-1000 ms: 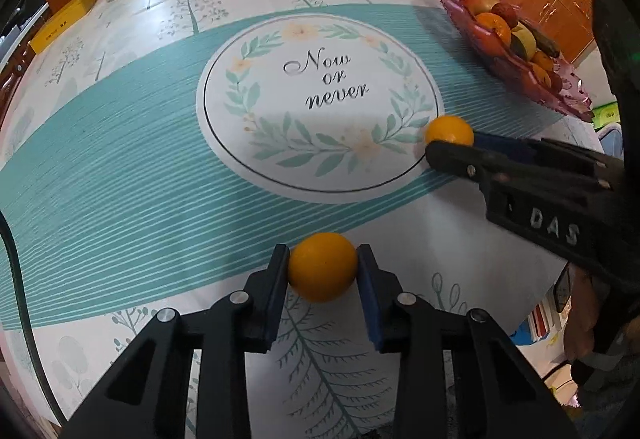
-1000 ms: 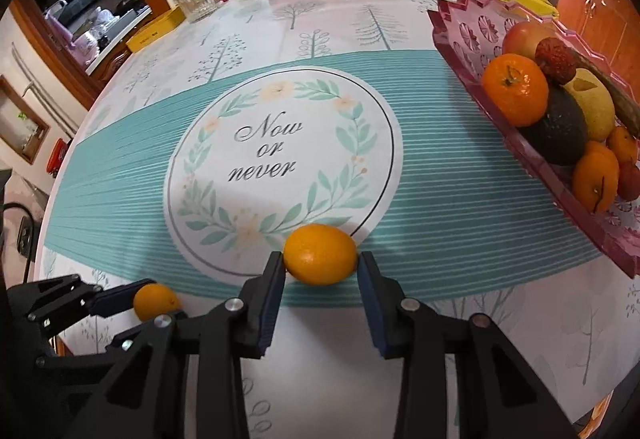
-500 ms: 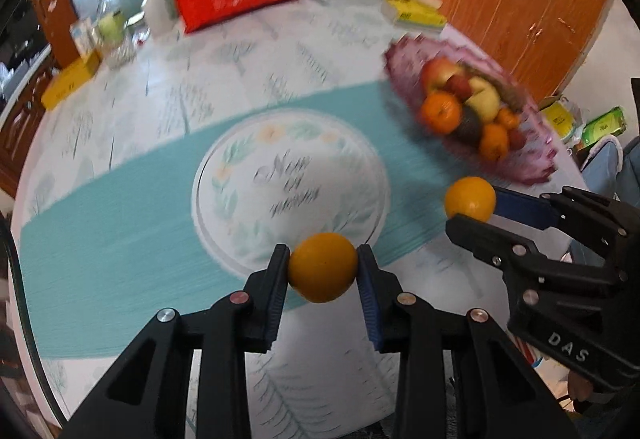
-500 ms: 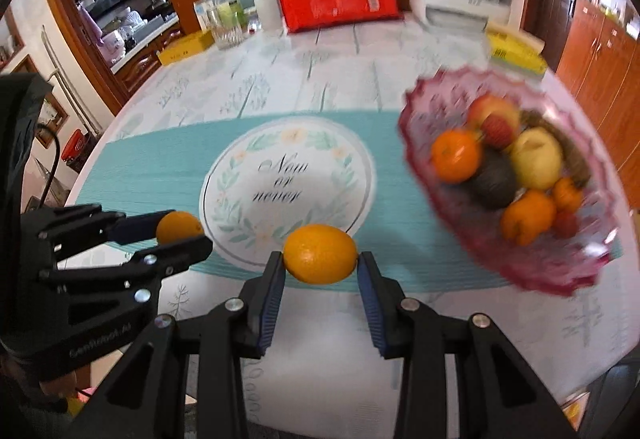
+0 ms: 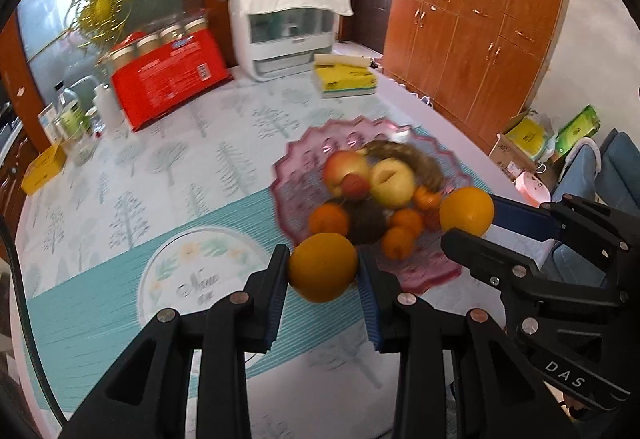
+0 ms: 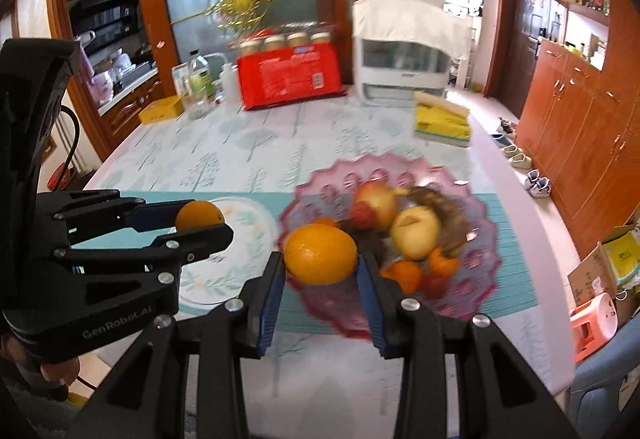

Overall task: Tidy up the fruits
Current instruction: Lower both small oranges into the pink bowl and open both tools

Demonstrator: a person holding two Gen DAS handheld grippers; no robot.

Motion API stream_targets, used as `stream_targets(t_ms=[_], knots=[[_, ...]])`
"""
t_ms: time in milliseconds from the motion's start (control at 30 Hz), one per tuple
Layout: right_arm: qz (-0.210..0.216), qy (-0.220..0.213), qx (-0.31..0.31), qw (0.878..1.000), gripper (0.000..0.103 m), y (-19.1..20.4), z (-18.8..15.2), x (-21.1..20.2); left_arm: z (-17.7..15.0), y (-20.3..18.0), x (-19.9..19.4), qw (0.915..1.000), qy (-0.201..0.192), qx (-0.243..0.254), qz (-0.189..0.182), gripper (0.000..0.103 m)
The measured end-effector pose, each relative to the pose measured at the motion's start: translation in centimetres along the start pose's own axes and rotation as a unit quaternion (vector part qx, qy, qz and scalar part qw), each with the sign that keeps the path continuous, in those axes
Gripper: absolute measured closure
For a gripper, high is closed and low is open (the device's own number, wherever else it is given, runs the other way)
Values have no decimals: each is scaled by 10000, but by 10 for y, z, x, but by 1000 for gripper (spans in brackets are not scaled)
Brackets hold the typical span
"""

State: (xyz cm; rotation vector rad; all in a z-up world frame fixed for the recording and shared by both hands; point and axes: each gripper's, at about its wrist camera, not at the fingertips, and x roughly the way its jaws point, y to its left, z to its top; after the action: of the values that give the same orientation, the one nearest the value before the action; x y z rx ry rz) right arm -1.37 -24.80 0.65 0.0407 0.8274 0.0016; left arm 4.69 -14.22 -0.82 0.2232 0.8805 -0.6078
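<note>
My left gripper point(image 5: 322, 271) is shut on an orange point(image 5: 322, 266) and holds it in the air in front of the pink fruit bowl point(image 5: 416, 271). My right gripper point(image 6: 321, 271) is shut on a second orange point(image 6: 320, 254), raised over the near left rim of the bowl point(image 6: 472, 295). The bowl holds an apple, a pear, several small oranges and a dark fruit. Each gripper shows in the other's view: the right gripper point(image 5: 468, 227) at the right, the left gripper point(image 6: 200, 221) at the left.
The table has a tree-print cloth with a teal band point(image 5: 100, 311). At its far side stand a red package point(image 5: 168, 79), jars, bottles point(image 5: 72, 115), a white appliance point(image 5: 288, 23) and a yellow tissue pack point(image 5: 346, 79). Wooden cabinets point(image 5: 480, 39) line the right wall.
Both grippers have lifted their oranges off the table and swung toward the fruit bowl, which now sits just ahead of them. Both stay shut on their fruit.
</note>
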Motion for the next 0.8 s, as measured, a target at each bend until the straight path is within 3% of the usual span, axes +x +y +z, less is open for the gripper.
stream_targets(t_ms=[367,600,800], knots=[[-5,91,309,9995,65,-83,11,25,22,-48,65,9994,288,-189,88,71],[201,395,287,9986,65,-102,11,58,18,-46,108,9954,741,-560,235,71],[361,621,268,9971,65,-106,9,80,13,-45,123,9932,895,-659,347,71]])
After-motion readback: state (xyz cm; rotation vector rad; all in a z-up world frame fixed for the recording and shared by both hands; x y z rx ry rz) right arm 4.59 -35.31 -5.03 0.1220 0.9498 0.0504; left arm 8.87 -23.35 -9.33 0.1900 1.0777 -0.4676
